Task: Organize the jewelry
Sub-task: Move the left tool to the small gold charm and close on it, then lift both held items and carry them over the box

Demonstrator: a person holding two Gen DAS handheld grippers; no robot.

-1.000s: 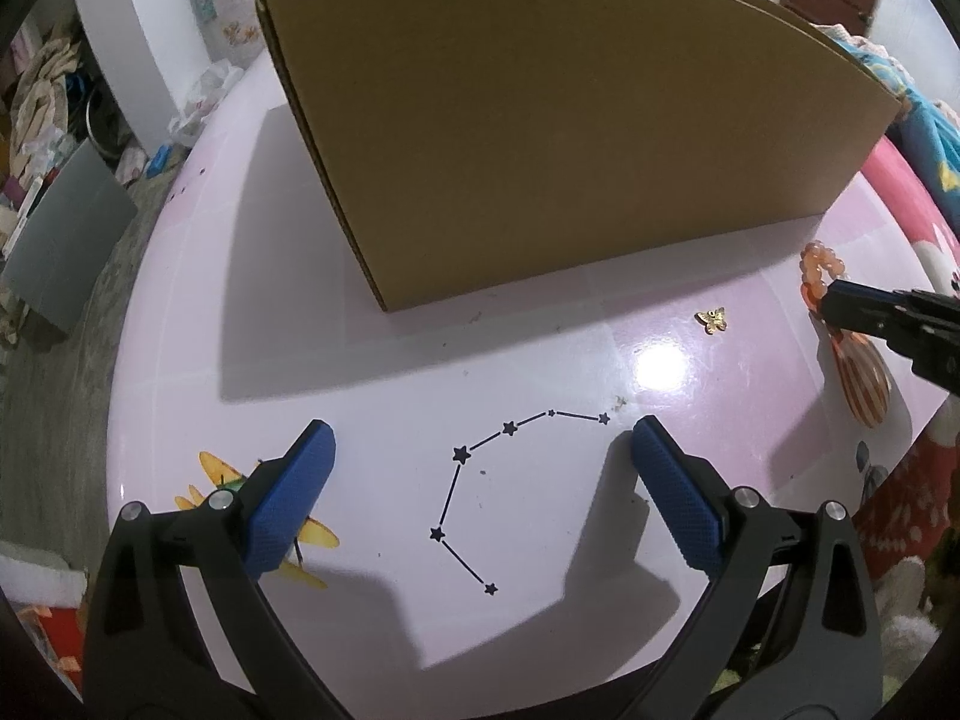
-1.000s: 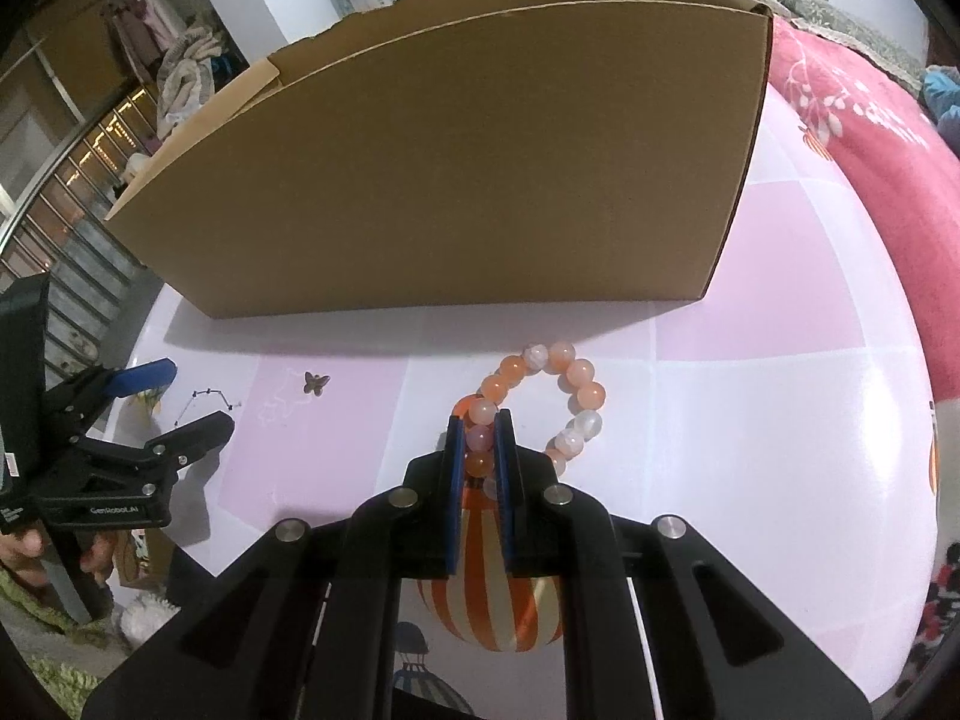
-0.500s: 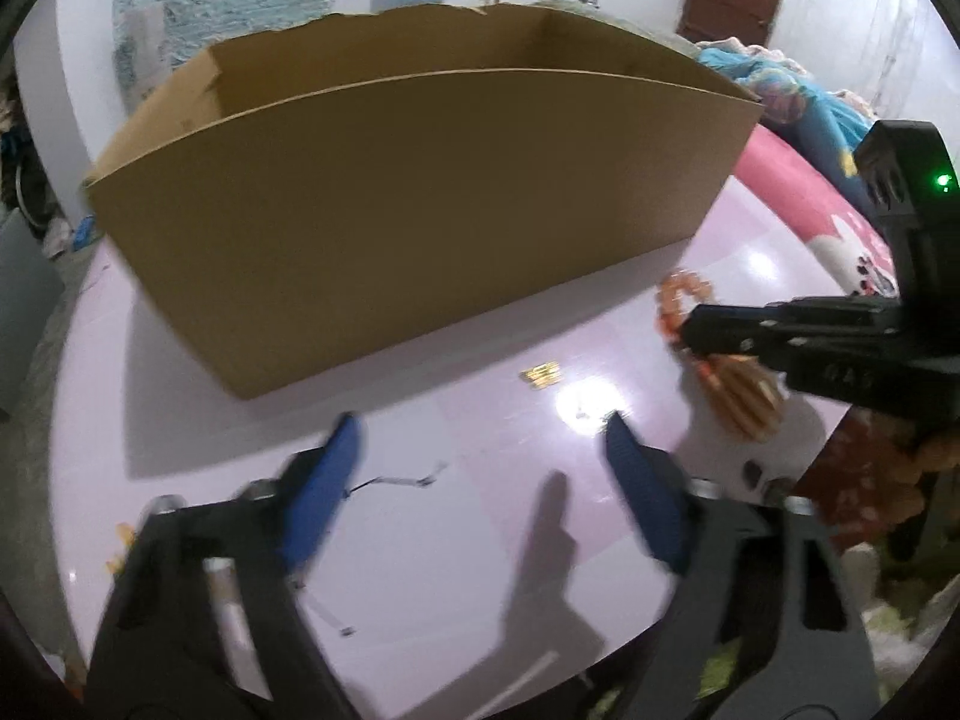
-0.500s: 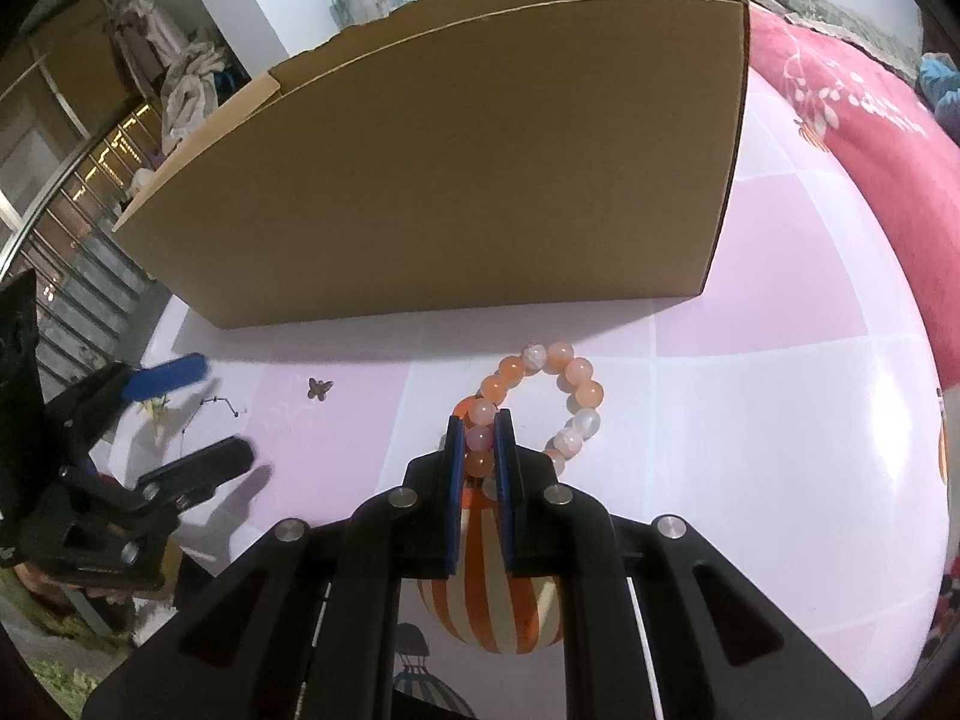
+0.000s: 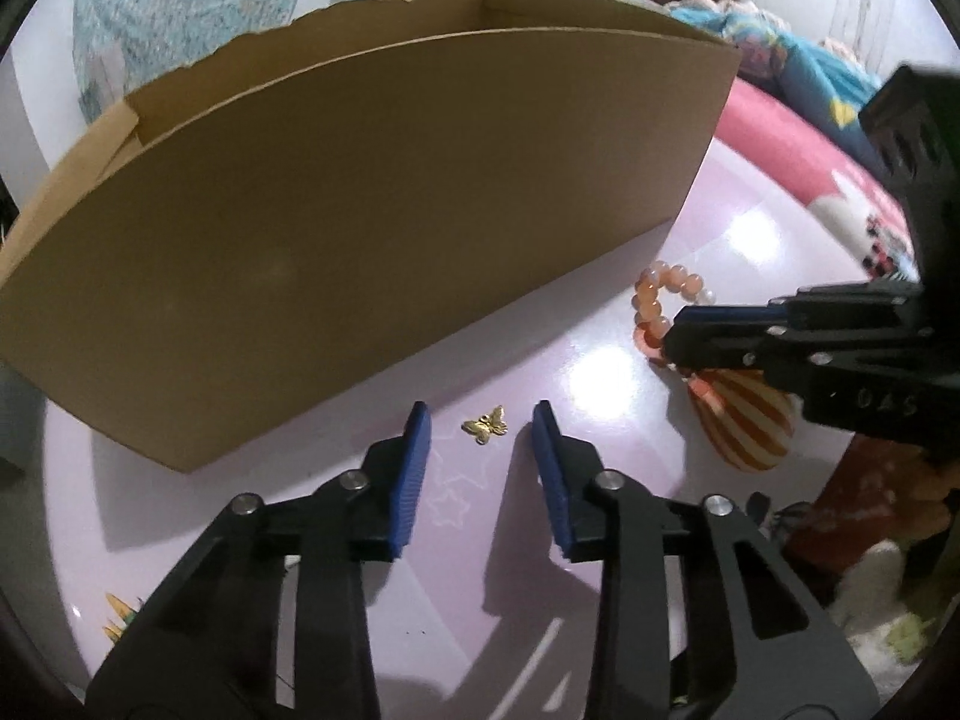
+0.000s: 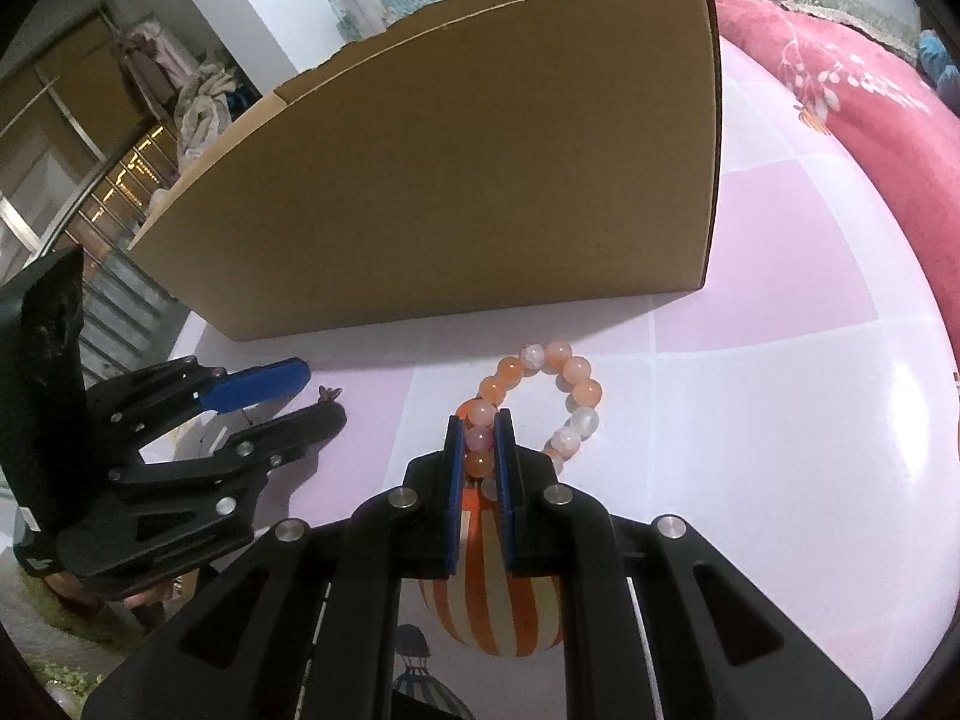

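Observation:
A small gold butterfly charm (image 5: 485, 425) lies on the pink table (image 5: 750, 252) just in front of a tall cardboard box (image 5: 390, 210). My left gripper (image 5: 481, 420) stands over it with the charm between its blue fingertips. Its jaws are closing, and the pads are still apart from the charm. The right wrist view shows the same left gripper (image 6: 321, 393) and charm (image 6: 329, 391) at the left. My right gripper (image 6: 480, 429) is shut on the near side of an orange and white bead bracelet (image 6: 576, 384), which rests on the table (image 6: 780, 420).
The box (image 6: 480, 180) fills the far side of the table, open at the top. A printed striped balloon (image 6: 492, 618) lies under the right gripper (image 5: 678, 342). A red blanket (image 6: 840, 90) borders the table's right edge. Room clutter lies beyond the left edge.
My left gripper has swung right, from over a thin star chain to the butterfly charm, and its jaws have narrowed a lot. The right gripper stays shut on the bracelet.

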